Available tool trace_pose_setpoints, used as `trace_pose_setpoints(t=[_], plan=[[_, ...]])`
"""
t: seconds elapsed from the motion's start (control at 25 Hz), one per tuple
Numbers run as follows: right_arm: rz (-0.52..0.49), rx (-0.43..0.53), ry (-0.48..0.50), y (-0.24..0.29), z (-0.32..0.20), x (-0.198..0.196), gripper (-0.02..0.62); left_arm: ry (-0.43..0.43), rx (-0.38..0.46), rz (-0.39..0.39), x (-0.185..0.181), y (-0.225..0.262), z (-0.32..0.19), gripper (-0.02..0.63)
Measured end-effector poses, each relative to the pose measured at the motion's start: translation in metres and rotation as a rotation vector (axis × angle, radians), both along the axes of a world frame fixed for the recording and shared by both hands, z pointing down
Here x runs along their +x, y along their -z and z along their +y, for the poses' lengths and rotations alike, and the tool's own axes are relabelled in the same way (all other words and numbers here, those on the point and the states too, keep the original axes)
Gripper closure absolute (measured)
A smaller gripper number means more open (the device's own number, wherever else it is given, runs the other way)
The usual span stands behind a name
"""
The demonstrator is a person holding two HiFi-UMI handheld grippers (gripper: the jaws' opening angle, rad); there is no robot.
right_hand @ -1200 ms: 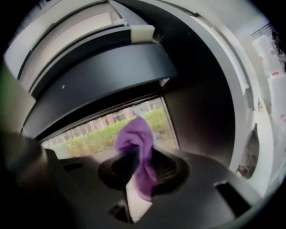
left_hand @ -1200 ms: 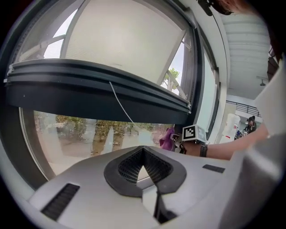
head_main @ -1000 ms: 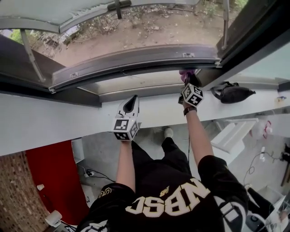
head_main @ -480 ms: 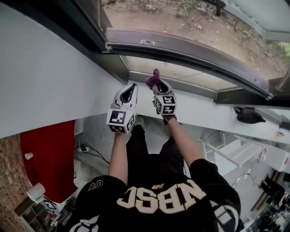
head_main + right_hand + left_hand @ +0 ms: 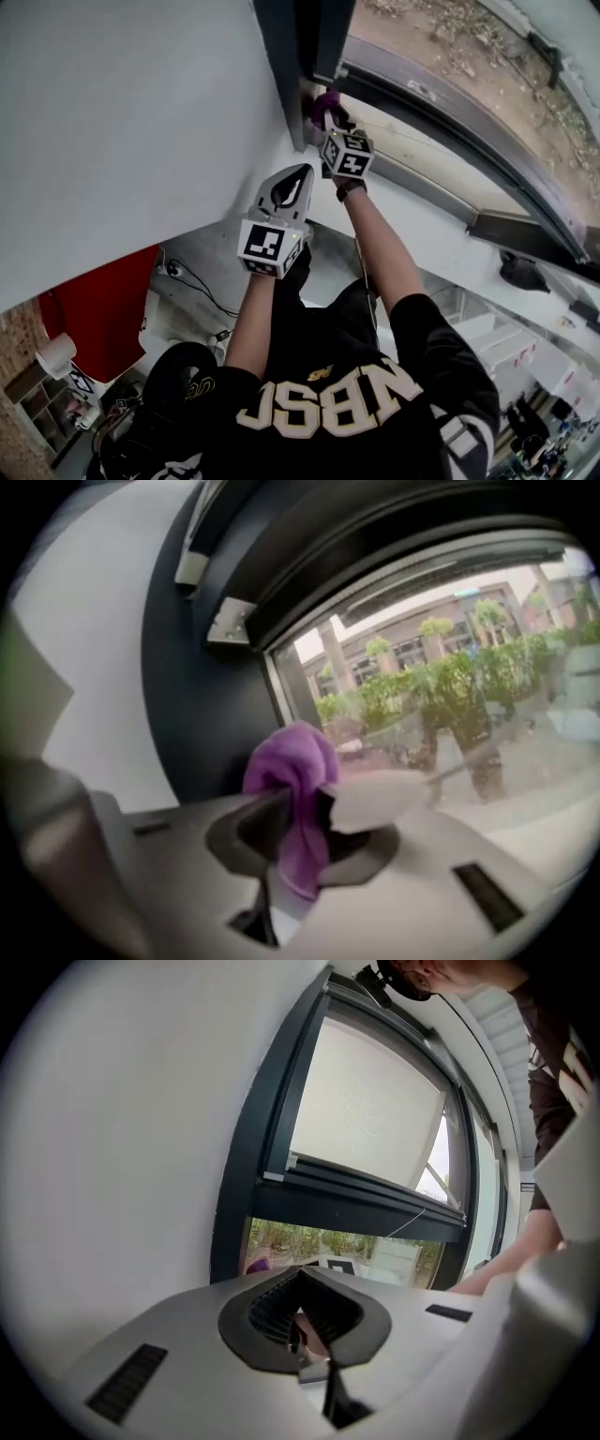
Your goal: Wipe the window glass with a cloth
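Right gripper view: right gripper (image 5: 314, 803) clamps a crumpled purple cloth (image 5: 291, 761), dark window frame (image 5: 211, 705) at ten o'clock; left gripper (image 5: 305, 1330) closed, empty.

Right gripper (image 5: 326, 112) carried purple cloth (image 5: 322, 100) leftward to dark frame (image 5: 281, 66) corner, apparently touching; left gripper (image 5: 292, 184) followed.

- Head view: overhead, facing steeply down; dark grey metal window frame (image 5: 305, 66) near, at 12 o'clock.
- Left gripper view: behind own jaws, set back, facing the frame at 12 o'clock.
- Right gripper view: behind own jaws, close to the frame; clear window glass (image 5: 441, 686) at 2 o'clock.
- Shared by all three: frame, crumpled purple cloth (image 5: 323, 101).
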State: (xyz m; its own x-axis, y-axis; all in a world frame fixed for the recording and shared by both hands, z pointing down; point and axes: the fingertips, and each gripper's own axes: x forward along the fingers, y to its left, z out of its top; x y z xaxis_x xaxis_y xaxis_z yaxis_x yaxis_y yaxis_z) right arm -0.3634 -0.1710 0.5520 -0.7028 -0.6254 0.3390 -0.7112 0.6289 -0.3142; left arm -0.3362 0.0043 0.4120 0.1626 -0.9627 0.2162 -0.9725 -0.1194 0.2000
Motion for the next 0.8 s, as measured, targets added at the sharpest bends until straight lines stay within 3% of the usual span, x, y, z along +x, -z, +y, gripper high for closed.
trace_pose_setpoints(t=[0.16, 0.32, 0.52, 0.8], plan=[[-0.007, -0.019, -0.036, -0.005, -0.018, 0.006, 0.506, -0.013, -0.048, 0.015, 0.012, -0.011, -0.002, 0.583], [0.007, -0.043, -0.098, -0.017, -0.021, 0.063, 0.506, -0.044, -0.057, 0.012, 0.034, -0.017, -0.012, 0.583], [0.031, -0.091, -0.260, -0.034, -0.034, 0.195, 0.506, -0.123, -0.089, 0.021, 0.090, -0.024, -0.034, 0.583], [0.036, -0.083, -0.471, -0.029, -0.044, 0.396, 0.506, -0.313, -0.116, 0.029, 0.232, -0.034, -0.053, 0.583]])
